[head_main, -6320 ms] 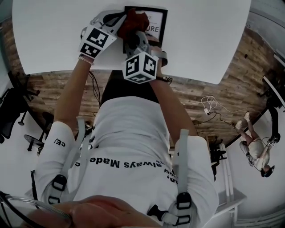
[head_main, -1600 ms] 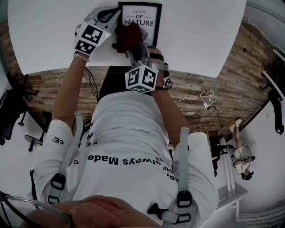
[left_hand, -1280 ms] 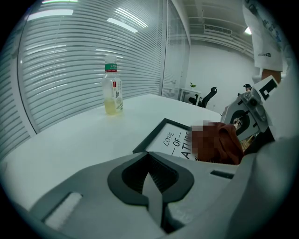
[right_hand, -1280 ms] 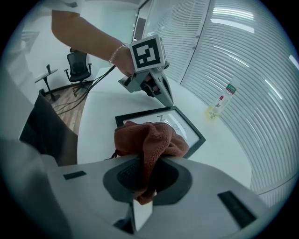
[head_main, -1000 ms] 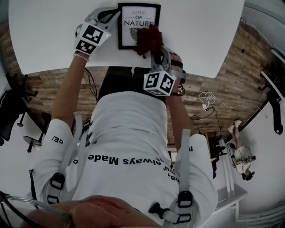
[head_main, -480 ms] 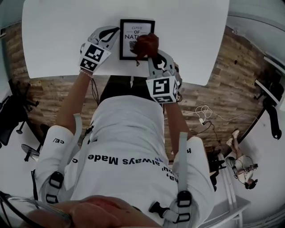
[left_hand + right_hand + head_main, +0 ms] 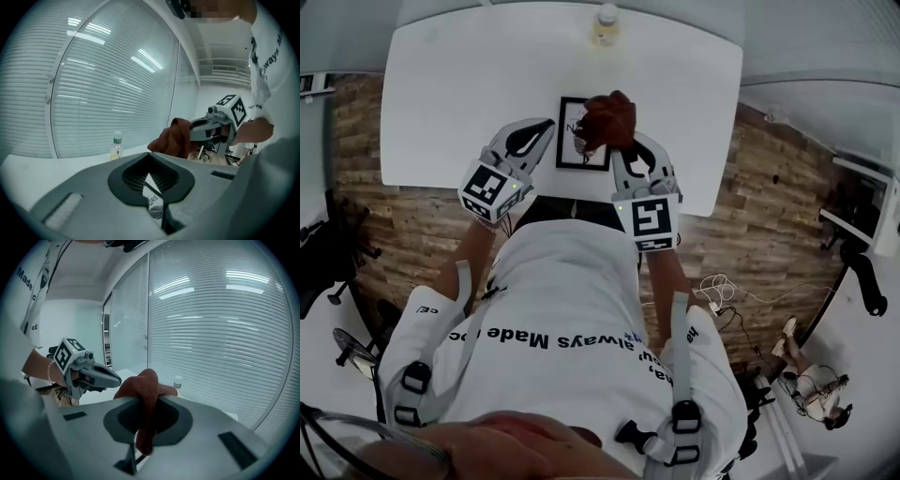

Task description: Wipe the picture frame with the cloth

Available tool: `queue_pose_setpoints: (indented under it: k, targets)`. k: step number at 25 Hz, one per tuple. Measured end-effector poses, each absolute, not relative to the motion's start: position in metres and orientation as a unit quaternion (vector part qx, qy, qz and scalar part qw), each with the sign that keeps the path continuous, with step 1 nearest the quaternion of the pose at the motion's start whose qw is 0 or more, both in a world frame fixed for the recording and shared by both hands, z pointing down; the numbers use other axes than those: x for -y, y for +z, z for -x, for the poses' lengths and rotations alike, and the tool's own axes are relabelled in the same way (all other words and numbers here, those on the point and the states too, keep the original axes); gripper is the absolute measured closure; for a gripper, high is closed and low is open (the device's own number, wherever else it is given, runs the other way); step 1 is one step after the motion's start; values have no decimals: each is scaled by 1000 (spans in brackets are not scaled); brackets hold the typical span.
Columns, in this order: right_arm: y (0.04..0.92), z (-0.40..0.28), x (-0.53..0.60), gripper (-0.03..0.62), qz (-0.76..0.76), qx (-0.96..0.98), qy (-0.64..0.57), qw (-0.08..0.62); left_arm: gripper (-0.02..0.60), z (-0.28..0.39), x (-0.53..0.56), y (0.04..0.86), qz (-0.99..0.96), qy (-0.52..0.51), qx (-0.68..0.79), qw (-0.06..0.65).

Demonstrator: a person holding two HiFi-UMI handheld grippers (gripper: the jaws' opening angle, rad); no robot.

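Note:
The black picture frame lies flat on the white table, near its front edge. A dark red cloth is bunched over the frame's upper right corner and hides it. My right gripper is shut on the cloth, which hangs down between its jaws. My left gripper rests at the frame's left edge, jaws together; a strip of the frame's print shows through the gap in them. Each gripper view shows the other gripper facing it: the right gripper and the left gripper.
A small bottle stands at the table's far edge, in front of a glass wall with blinds. The table's front edge is right by the person's body. Cables lie on the wood floor at right.
The right gripper has carried the cloth from the frame's lower left across to its upper right. The head view has pulled back, so the bottle now shows. The left gripper stays at the frame's left edge.

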State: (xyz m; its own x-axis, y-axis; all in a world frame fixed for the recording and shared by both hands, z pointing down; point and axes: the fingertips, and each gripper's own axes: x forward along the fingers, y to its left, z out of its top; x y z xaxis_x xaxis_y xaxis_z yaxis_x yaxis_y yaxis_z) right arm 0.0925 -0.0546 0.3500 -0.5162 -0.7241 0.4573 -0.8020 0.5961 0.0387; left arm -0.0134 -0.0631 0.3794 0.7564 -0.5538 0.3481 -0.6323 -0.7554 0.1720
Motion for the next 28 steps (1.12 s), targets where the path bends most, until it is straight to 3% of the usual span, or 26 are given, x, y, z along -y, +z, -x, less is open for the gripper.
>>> queue_pose_setpoints:
  k: [10, 28]
  targets:
    - [244, -75, 40, 579, -448, 880, 57, 148, 578, 0, 34, 252, -944, 59, 314, 75]
    - [151, -78, 16, 579, -445, 889, 36, 99, 578, -5, 5, 164, -953, -5, 302, 32]
